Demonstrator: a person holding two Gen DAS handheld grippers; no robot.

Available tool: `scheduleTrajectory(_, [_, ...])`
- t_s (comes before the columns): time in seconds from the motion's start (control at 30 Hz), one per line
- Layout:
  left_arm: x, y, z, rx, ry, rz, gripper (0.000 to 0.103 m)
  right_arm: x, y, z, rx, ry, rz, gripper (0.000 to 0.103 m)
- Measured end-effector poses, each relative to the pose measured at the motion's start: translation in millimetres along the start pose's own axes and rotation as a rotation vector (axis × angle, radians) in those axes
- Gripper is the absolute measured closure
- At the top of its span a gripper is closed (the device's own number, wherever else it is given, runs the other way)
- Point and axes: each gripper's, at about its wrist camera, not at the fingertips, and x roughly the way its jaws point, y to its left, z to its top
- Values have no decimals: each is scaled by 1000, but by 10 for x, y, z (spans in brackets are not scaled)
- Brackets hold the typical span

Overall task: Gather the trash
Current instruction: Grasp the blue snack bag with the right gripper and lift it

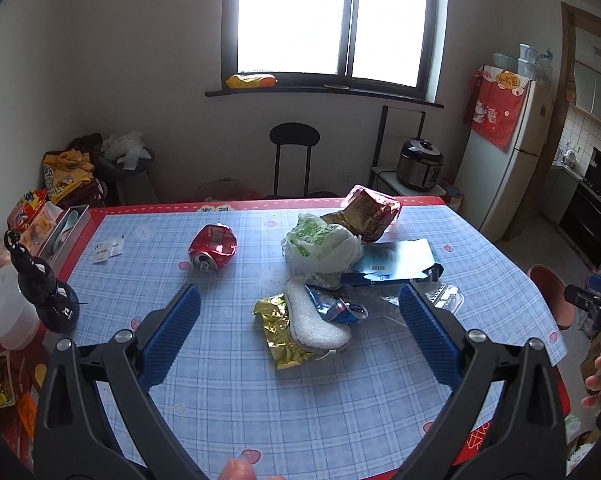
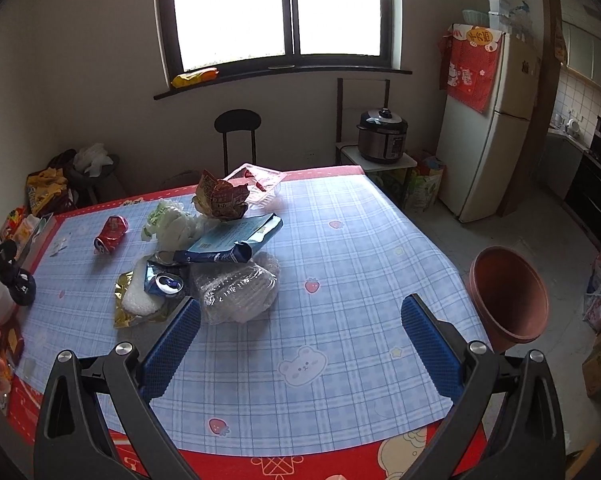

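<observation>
black stool [image 1: 294, 134] near fridge [image 2: 485, 128], rice cooker [image 2: 382, 135].

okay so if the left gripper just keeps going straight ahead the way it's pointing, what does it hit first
Probably the gold foil wrapper with the white foam piece lying on it: they sit nearest, centred between the open left gripper fingers. The crushed blue can lies just behind. Depth is hard to judge here.

near half of table [image 2: 340, 320] bare, easy pass. trash pile [image 2: 220, 264] blocks centre; red can [image 1: 213, 248] lies apart on its left with a clear gap between. dark bottle [image 1: 46, 288] crowds left edge, brown bin [image 2: 508, 292] right edge.
</observation>
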Motion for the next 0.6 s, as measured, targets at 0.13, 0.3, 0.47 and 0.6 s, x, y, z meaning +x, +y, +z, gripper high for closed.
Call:
scheduleTrajectory(0.13, [192,214,-152,-53,49,12,5,427,99,23,-48,61,4,5])
scheduleTrajectory(0.3, [364,314,-308,-61,84,60,5,887,166,179,-24,158,117,5])
scheduleTrajectory(0.47, [544,415,-315,-87,100,70,6,1385,125,481,70,164,242,5])
scheduleTrajectory(0.6, [697,475,-274,-95,90,81,6,1978,102,643,117,221,251,6])
